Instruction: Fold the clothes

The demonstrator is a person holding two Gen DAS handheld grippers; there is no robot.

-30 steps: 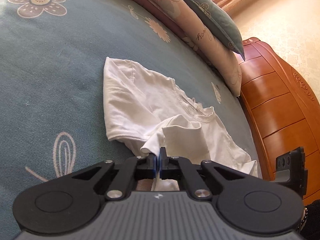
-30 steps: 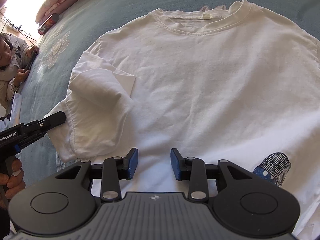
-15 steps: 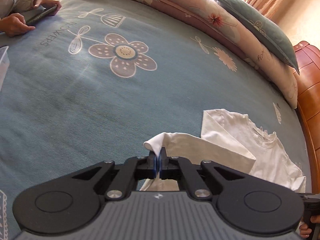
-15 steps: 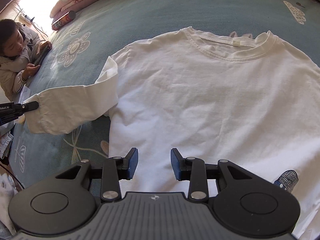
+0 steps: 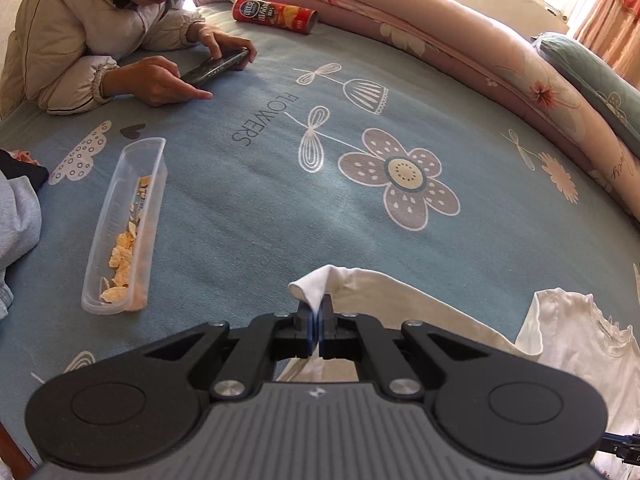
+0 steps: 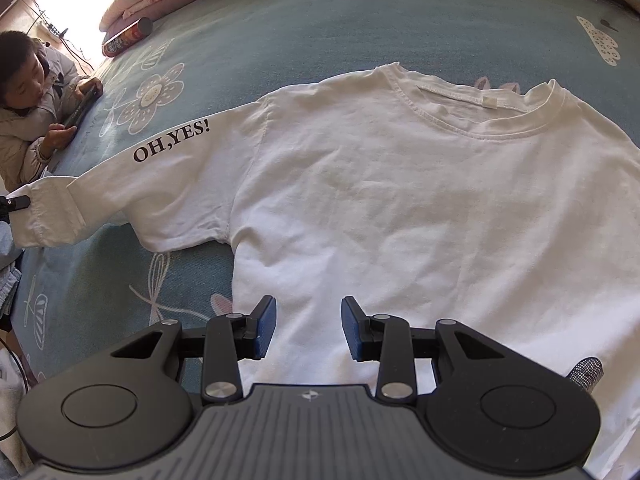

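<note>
The white long-sleeved shirt (image 6: 400, 208) is laid flat on the blue flowered bedspread (image 5: 248, 216), its sleeve cuff (image 5: 314, 286) pinched between the closed left gripper (image 5: 316, 326), while the right gripper (image 6: 308, 326) is held partly open, empty, above the shirt's lower body.

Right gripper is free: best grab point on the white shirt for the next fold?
Probably the white shirt hem just below the open right gripper: come straight down over the edge nearest the camera. The body lies flat; left gripper already pinches the sleeve cuff.
</note>
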